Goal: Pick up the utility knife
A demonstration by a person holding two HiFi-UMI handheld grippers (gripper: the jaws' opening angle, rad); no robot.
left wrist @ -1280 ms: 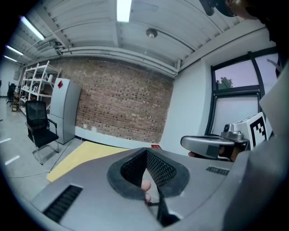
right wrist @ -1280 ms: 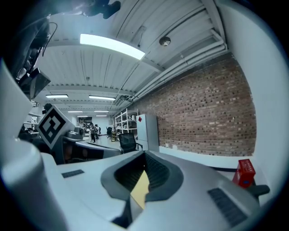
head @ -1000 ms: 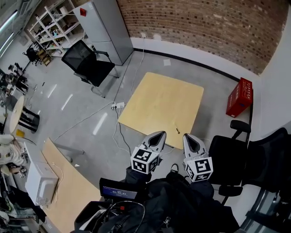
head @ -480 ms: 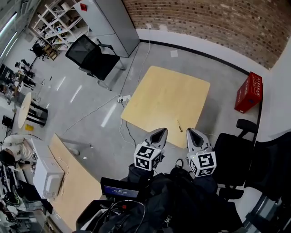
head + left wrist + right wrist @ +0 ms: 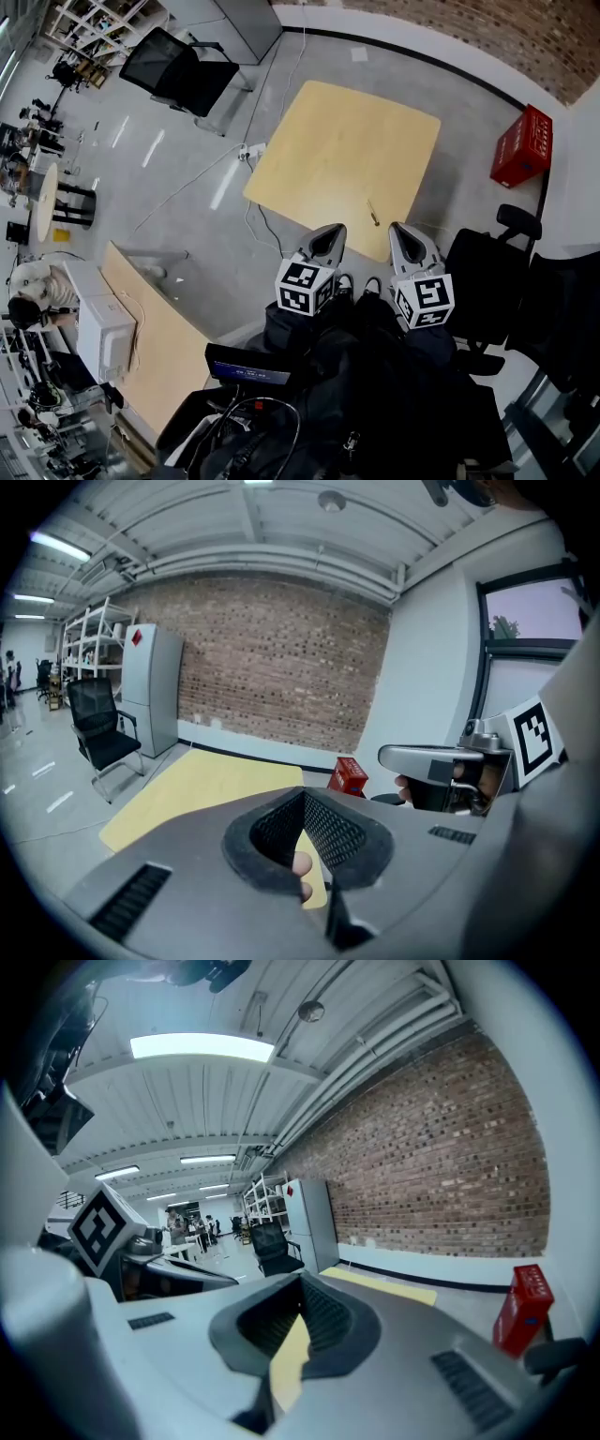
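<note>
We hold both grippers up in the air, over the floor and just before the near edge of the yellow counter (image 5: 328,141). The left gripper (image 5: 330,232) is closed, its tips touch and it holds nothing. The right gripper (image 5: 401,232) is closed too, and it is just as empty.

The utility knife (image 5: 372,214) lies flat on the counter, close to the near right corner. It sits a little ahead of us, between our two grippers. It looks like a small, thin stick from up here. We cannot tell which end has the blade.

We think the knife is light and stiff, so it will not bend or squash. Its body is likely hard and smooth, so it may slip if we pinch it weakly. It lies low on the counter, so there is not much to catch. We think the best place to grab is the middle of the body, across its thin sides. We must open a gripper first.
</note>
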